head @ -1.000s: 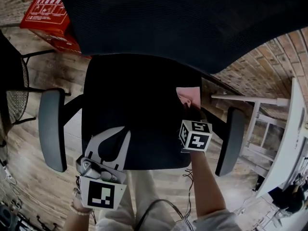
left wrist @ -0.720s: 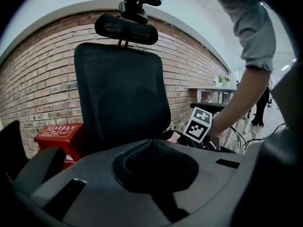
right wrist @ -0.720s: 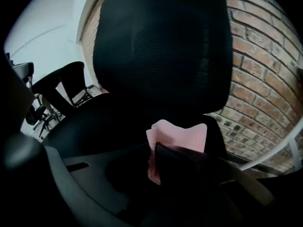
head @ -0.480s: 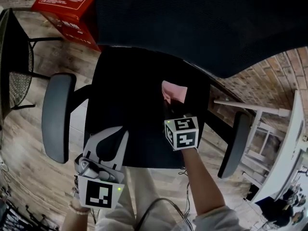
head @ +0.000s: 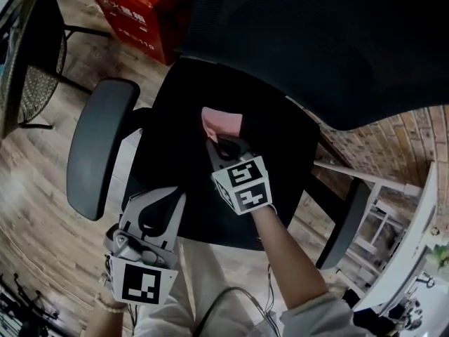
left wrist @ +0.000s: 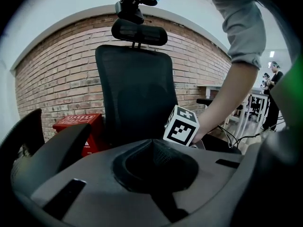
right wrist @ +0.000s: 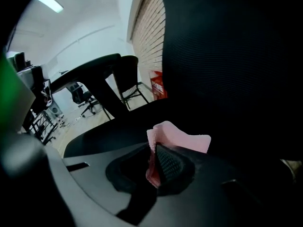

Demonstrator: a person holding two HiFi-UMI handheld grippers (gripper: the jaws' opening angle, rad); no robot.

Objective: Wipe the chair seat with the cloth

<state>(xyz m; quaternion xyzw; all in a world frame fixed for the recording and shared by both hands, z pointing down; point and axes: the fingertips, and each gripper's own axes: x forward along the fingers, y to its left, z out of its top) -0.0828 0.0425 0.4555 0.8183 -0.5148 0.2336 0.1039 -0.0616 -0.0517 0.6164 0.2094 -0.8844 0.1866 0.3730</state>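
A black office chair fills the head view; its seat [head: 182, 167] is dark mesh. A pink cloth [head: 221, 123] lies pressed on the middle of the seat, and my right gripper [head: 219, 144] is shut on it. In the right gripper view the cloth [right wrist: 182, 140] is pinched between the jaws and sticks out in front of them over the seat [right wrist: 109, 131]. My left gripper [head: 156, 203] hovers at the seat's front edge, jaws together, holding nothing. In the left gripper view its jaws [left wrist: 154, 167] are closed and the right gripper's marker cube [left wrist: 182, 126] shows beyond them.
The tall black backrest [head: 330, 41] rises behind the seat, with armrests at left [head: 98, 146] and right [head: 344, 220]. A red box [head: 137, 5] sits on the wood floor at the back left, beside a dark wire chair [head: 28, 62]. White table legs [head: 379, 181] stand at right.
My right gripper has slid the pink cloth leftward across the seat, from its right side to the middle. The left gripper has stayed at the front edge.
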